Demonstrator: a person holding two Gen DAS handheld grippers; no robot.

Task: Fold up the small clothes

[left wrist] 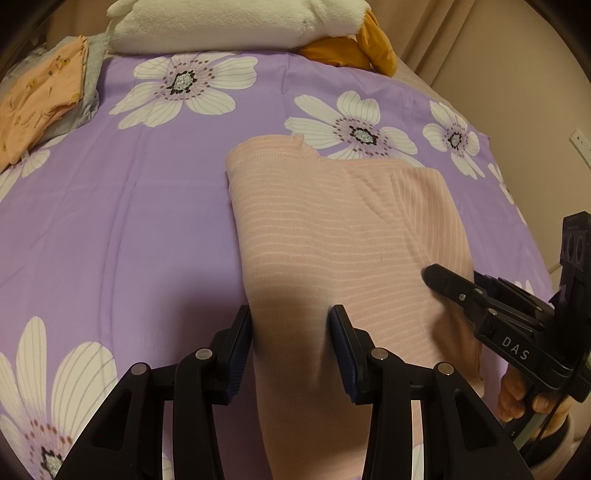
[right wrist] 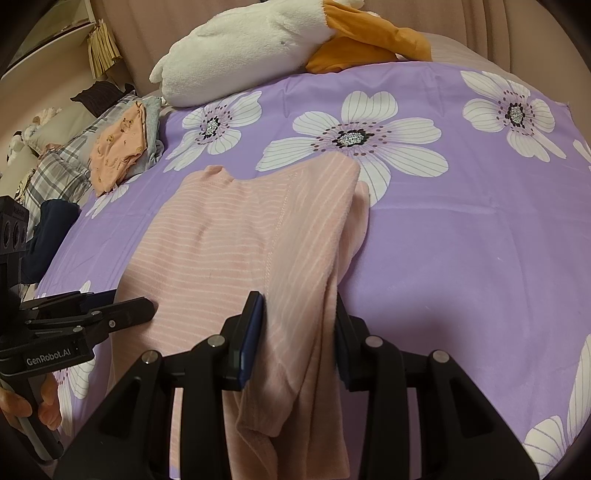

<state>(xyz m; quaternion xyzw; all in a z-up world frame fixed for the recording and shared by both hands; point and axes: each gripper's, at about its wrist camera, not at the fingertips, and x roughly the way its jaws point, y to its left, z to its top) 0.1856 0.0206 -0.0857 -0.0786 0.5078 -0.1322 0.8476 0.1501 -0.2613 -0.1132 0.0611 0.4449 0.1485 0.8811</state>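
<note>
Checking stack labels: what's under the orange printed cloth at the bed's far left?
A grey garment lies under the orange printed cloth, its edges sticking out. Anything beneath that is hidden.

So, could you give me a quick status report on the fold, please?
Left gripper and right gripper each clamped on near hem of pink striped top. Top half-folded on purple sheet. Nothing in the way.

A bedroom at home: a bed point(right wrist: 461, 229) under a purple flowered sheet, a plush toy point(right wrist: 251, 44) at its far edge, folded clothes point(right wrist: 118, 155) at the far left corner, curtains point(right wrist: 517, 26) behind.
</note>
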